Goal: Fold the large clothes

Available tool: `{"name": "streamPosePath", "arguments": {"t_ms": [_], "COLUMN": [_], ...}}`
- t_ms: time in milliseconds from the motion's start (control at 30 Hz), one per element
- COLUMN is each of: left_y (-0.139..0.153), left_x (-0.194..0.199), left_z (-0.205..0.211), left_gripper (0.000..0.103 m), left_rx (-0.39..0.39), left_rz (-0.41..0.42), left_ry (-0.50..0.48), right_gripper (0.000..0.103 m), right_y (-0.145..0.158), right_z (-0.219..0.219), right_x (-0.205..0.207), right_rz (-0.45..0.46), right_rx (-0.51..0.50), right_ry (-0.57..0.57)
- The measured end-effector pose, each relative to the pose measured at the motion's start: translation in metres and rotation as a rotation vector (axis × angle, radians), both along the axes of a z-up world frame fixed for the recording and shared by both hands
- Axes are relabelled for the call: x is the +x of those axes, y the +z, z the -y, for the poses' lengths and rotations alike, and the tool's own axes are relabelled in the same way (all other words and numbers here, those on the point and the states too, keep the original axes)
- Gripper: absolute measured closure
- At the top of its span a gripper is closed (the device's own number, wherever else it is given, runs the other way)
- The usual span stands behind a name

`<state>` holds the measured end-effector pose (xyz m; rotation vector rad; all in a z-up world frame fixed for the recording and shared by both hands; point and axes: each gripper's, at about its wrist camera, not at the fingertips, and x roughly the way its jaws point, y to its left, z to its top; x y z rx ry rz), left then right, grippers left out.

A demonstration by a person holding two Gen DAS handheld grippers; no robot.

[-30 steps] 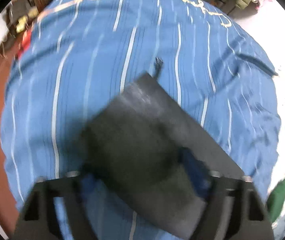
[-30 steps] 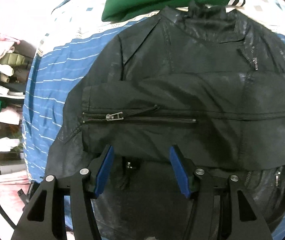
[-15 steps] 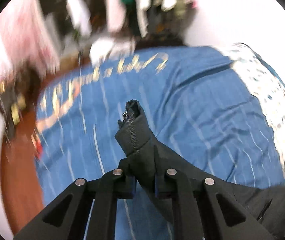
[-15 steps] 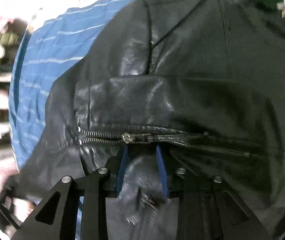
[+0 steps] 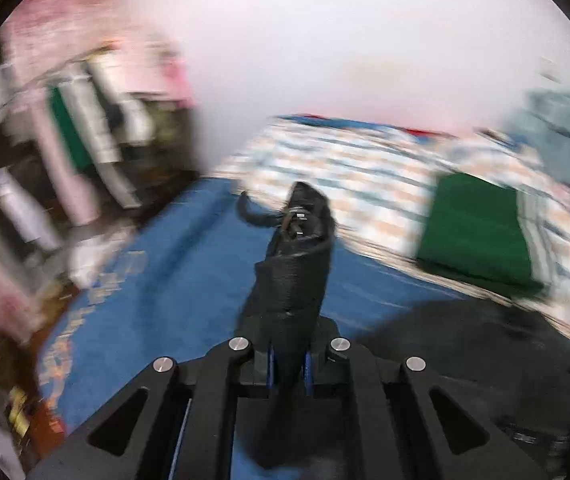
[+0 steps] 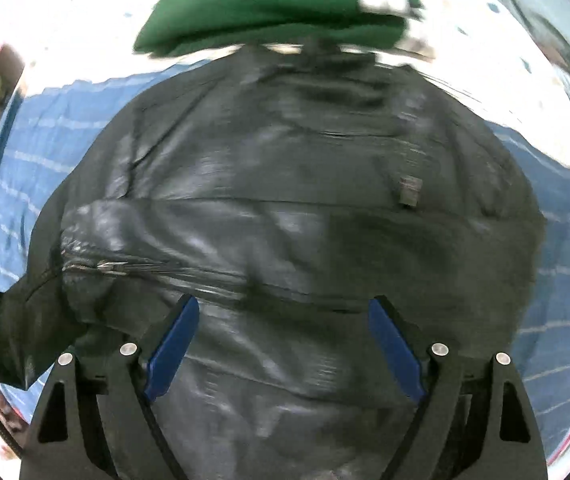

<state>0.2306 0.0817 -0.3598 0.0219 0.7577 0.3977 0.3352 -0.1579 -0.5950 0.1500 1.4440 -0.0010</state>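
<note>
One black sleeve (image 5: 291,280) sticks up lengthwise from the clamped left gripper (image 5: 289,364).

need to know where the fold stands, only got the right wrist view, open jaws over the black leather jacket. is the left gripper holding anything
Observer: Yes. The left gripper is shut on a bunched black sleeve end of the jacket, lifted off the blue striped bedsheet.
Operator: does a zip show on that part
Observer: A metal zip pull shows at its tip.
Operator: anything past it
Observer: A folded green garment on a checked cover.
</note>
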Motion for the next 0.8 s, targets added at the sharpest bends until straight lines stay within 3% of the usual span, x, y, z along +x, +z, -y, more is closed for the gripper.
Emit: {"name": "streamPosePath", "arguments": {"t_ms": [167, 367, 533, 700, 733, 767, 800], "left_y": [-0.031, -0.076, -0.115, -0.144, -0.145, -0.147, -0.147], "left_x": [0.016, 0.018, 0.016, 0.017, 0.017, 0.017, 0.017], "left_z": [0.131, 0.260, 0.312, 0.315, 0.314, 0.315, 0.315], "left_gripper": [0.097, 0.097, 0.096, 0.089, 0.072, 0.032, 0.010], "left_rx": [-0.093, -0.146, -0.144, -0.111, -0.121, -0.144, -0.165], "left_rz": [-0.094, -0.212, -0.344, -0.437, -0.449, -0.455, -0.464], "left_ry": [-0.293, -0.515, -0.557, -0.527, -0.530, -0.542, -0.546], "right_gripper": [0.015, 0.015, 0.015, 0.015, 0.015, 0.015, 0.015], "right_y": [-0.001, -0.011, -0.028, -0.040, -0.040, -0.040, -0.040], "right_z": [0.086, 0.183, 0.232, 0.255, 0.258, 0.262, 0.266], "right_x": [-0.029, -0.078, -0.119, -0.148, -0.153, -0.156, -0.160], "right_rz": [-0.003, -0.029, -0.075, -0.107, -0.106, -0.103, -0.099], "right_rx": [0.000, -0.020, -0.030, 0.020, 0.037, 0.057, 0.074], "right_ry": [-0.143, -0.303, -0.374, -0.401, -0.403, -0.406, -0.409]}}
